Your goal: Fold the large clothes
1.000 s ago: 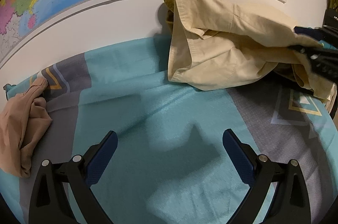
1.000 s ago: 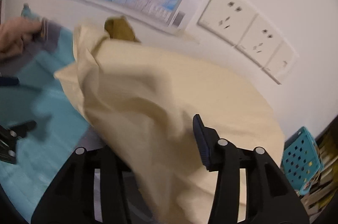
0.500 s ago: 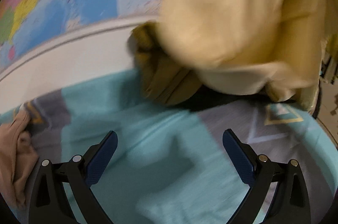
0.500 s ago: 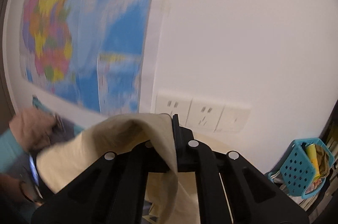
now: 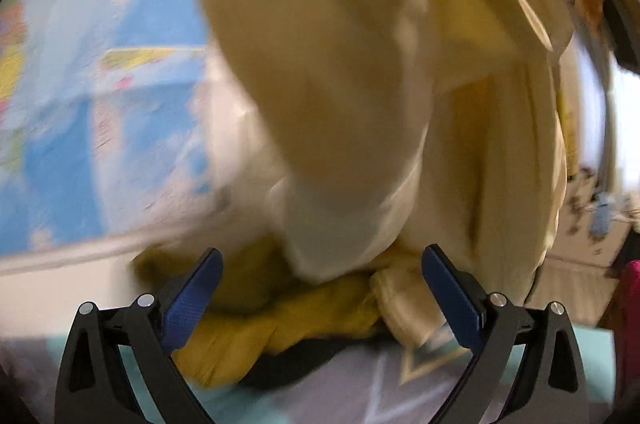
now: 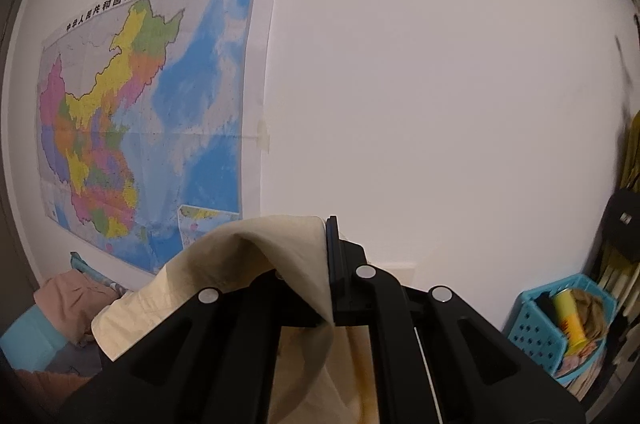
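**A:** so where's the shirt (image 5: 360, 95) at right now?

**B:** Up in the air mostly. It's the pale yellow one, and the right claw (image 6: 326, 256) is clamped shut on a fold of it. In the right wrist view the cloth (image 6: 256, 256) drapes over the top of the claw and hangs down on its left side and underneath it. From the left wrist view the shirt fills the space straight ahead and above, blurry, with its lower end bunched up on the bed (image 5: 360, 384) right between and just past the two tips.

**A:** and the left claw?

**B:** The left claw (image 5: 320, 298) is spread wide, blue pads (image 5: 192, 298) well apart, holding nothing. The bunched cloth sits in front of the gap, and I can't tell if it actually touches the pads.

**A:** anything else around?

**B:** Bedsheet is teal and grey with a yellow-outlined pattern, just below the left claw. Big colourful wall map (image 6: 148, 119) up and to the left of the right claw, on a white wall (image 6: 440, 83). A pinkish garment (image 6: 76, 300) lies low on its left, and a blue plastic basket (image 6: 548, 328) with a yellow tube in it sits low on its right.
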